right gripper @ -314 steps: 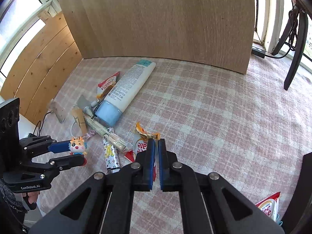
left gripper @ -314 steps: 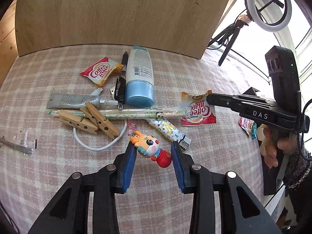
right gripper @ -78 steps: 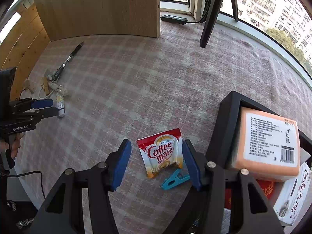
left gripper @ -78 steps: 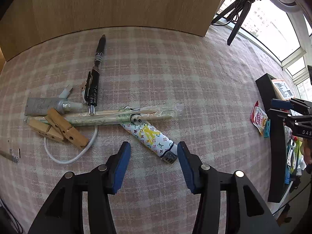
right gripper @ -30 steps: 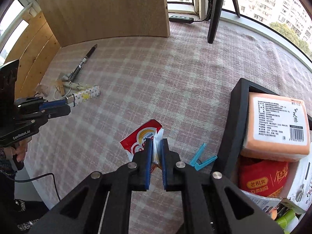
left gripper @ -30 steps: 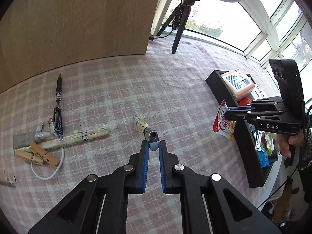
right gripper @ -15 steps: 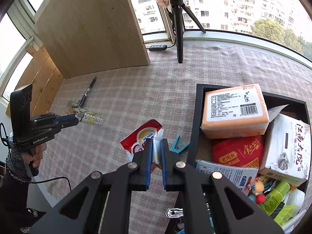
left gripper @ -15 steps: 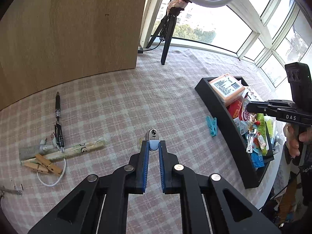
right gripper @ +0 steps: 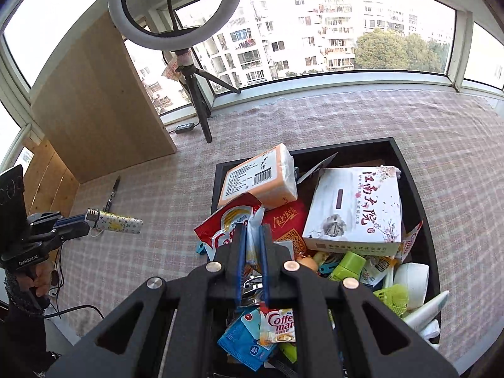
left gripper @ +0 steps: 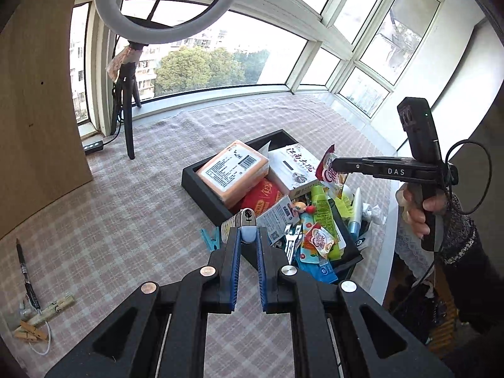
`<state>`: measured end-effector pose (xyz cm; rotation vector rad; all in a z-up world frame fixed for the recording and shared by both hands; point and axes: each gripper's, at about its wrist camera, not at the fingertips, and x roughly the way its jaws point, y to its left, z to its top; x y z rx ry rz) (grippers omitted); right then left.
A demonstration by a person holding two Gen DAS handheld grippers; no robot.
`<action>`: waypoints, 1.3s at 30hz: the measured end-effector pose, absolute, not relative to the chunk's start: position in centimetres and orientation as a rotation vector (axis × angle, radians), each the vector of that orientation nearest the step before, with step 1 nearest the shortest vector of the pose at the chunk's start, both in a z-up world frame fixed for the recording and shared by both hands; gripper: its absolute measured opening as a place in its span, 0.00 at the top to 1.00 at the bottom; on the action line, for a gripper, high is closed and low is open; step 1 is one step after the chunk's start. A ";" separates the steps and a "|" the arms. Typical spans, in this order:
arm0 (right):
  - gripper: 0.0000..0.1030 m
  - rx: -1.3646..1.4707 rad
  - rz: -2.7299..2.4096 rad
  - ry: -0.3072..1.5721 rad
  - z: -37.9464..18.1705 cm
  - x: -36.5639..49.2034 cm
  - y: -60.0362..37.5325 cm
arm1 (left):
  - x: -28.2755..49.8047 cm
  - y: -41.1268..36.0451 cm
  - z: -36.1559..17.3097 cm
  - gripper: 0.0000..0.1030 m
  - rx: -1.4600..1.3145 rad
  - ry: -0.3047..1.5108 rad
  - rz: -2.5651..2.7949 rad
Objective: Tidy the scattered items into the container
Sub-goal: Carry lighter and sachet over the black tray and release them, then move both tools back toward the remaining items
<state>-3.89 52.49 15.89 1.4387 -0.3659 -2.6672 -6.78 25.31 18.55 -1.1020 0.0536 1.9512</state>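
Note:
My left gripper point(left gripper: 248, 236) is shut on a patterned lighter point(left gripper: 241, 222), held in the air near the black container's point(left gripper: 201, 186) near edge; the lighter also shows in the right wrist view point(right gripper: 118, 221). My right gripper point(right gripper: 252, 236) is shut on a red Coffee-mate sachet point(right gripper: 225, 220), held above the full container point(right gripper: 409, 176); it shows in the left wrist view point(left gripper: 329, 170) too. A black pen point(left gripper: 25, 278), a wrapped stick point(left gripper: 55, 305), wooden clothespins point(left gripper: 28, 334) and a white cable point(left gripper: 42, 348) lie on the checked cloth at far left.
The container holds an orange pack point(right gripper: 260, 178), a white box point(right gripper: 356, 208), a red packet point(right gripper: 285, 220), bottles and sachets. A blue clip point(left gripper: 210, 238) lies beside it. A ring light on a tripod point(left gripper: 126, 100) and a wooden board point(right gripper: 94, 116) stand behind.
Both grippers have moved toward the container with their loads. The sachet now hangs over the container's contents; the lighter has come up to its near edge.

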 end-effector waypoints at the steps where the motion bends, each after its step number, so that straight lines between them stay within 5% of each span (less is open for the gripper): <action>1: 0.92 1.446 -2.687 -0.379 15.9 -3.4 53.5 | -6.5 26.7 18.8 0.91 -1.088 0.072 1.928; 6: 0.90 1.477 -2.779 -0.439 15.9 -1.6 57.3 | -5.2 33.7 20.0 0.88 -1.025 0.112 1.823; 8: 0.78 1.490 -2.851 -0.449 16.1 -1.2 58.5 | -5.4 36.0 20.1 0.68 -1.050 0.154 1.842; 9: 0.61 1.497 -2.880 -0.477 16.1 -1.0 59.2 | -5.4 36.7 20.1 0.66 -1.044 0.155 1.839; 10: 0.54 1.477 -2.900 -0.506 16.3 -0.8 59.8 | -5.4 37.1 20.1 0.66 -1.035 0.156 1.841; 22: 0.54 1.453 -2.867 -0.490 16.3 -1.0 58.2 | -7.4 29.5 18.5 0.66 -1.102 0.134 1.986; 39: 0.54 1.472 -2.456 -0.286 11.7 -6.0 40.3 | -8.5 2.5 11.4 0.66 -1.403 0.012 2.424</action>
